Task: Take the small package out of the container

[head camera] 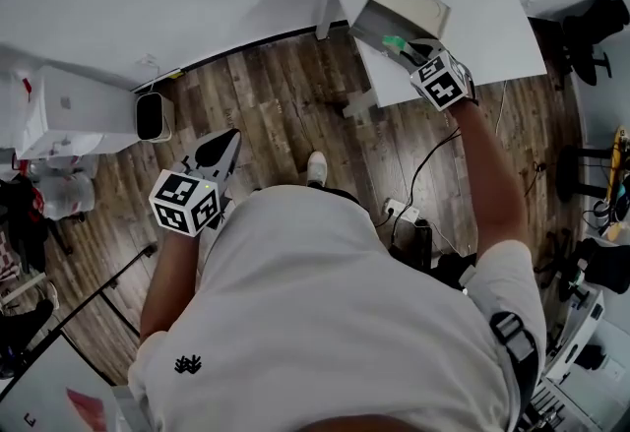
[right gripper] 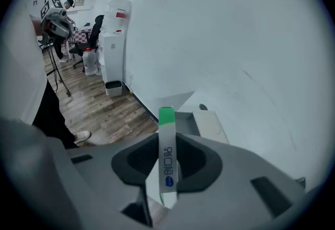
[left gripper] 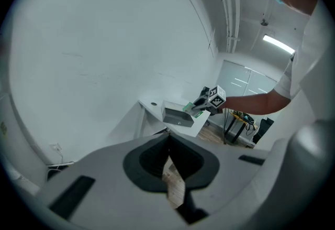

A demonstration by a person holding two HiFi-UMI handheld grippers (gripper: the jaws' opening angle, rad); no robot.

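The small package (head camera: 394,42), a white strip with a green end, is held just above the open grey box container (head camera: 413,2) on the white table (head camera: 472,27). My right gripper (head camera: 404,48) is shut on it. In the right gripper view the package (right gripper: 166,124) stands upright between the jaws of that gripper (right gripper: 167,145), with the container (right gripper: 207,121) below and beyond. My left gripper (head camera: 228,137) hangs low over the wood floor, far from the table, jaws together and holding nothing. From the left gripper (left gripper: 168,142) I see the container (left gripper: 177,115) and package (left gripper: 188,108) far off.
A white waste bin (head camera: 153,115) stands by the wall at left. A power strip with cables (head camera: 402,212) lies on the floor under the right arm. Black chairs (head camera: 591,27) are at the far right. A water dispenser (right gripper: 112,61) stands along the wall.
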